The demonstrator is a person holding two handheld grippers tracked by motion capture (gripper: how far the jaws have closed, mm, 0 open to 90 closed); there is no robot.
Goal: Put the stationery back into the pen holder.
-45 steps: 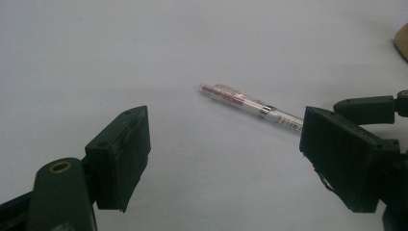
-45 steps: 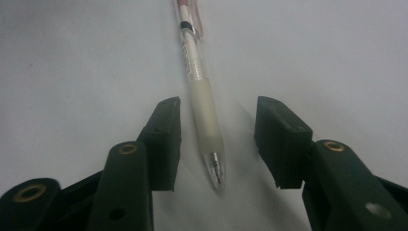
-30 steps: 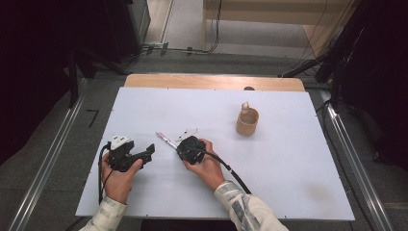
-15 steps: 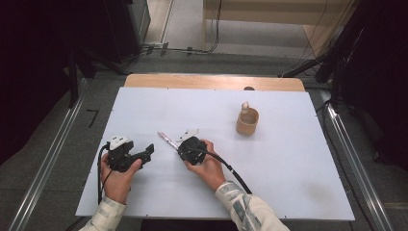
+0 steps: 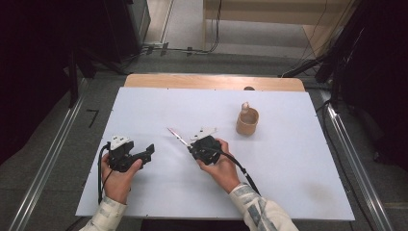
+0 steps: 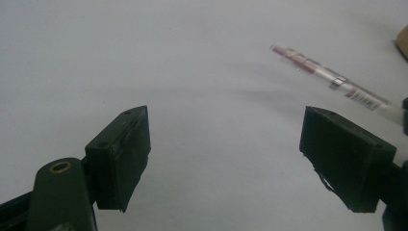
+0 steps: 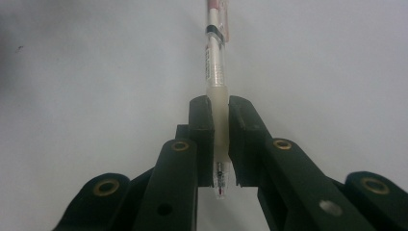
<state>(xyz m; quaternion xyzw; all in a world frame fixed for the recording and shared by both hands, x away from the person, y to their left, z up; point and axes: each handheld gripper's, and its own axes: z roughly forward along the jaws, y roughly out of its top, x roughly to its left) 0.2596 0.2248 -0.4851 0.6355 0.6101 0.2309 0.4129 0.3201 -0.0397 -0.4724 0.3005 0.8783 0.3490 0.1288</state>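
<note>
From the high view, the right gripper (image 5: 190, 144) sits near the middle of the white worktop (image 5: 288, 168), clamped on a pen (image 5: 177, 137) that sticks out toward the far left corner, while the left gripper (image 5: 146, 153) rests toward the near left edge with nothing in it; a wooden cup (image 5: 247, 121) holding one stick-like item stands well apart toward the far right. In the left gripper view, the jaws stand wide over bare board, and the pen (image 6: 332, 82) lies across the upper right, clear of them. In the right gripper view, the pads pinch the pen (image 7: 215, 72) at its rubbery grip, tip end poking back between the jaws. The likely goal is the cup, so lift the pen well clear of the surface, keep the squeeze steady, and swing the long free end upright before lowering it past the rim.
</note>
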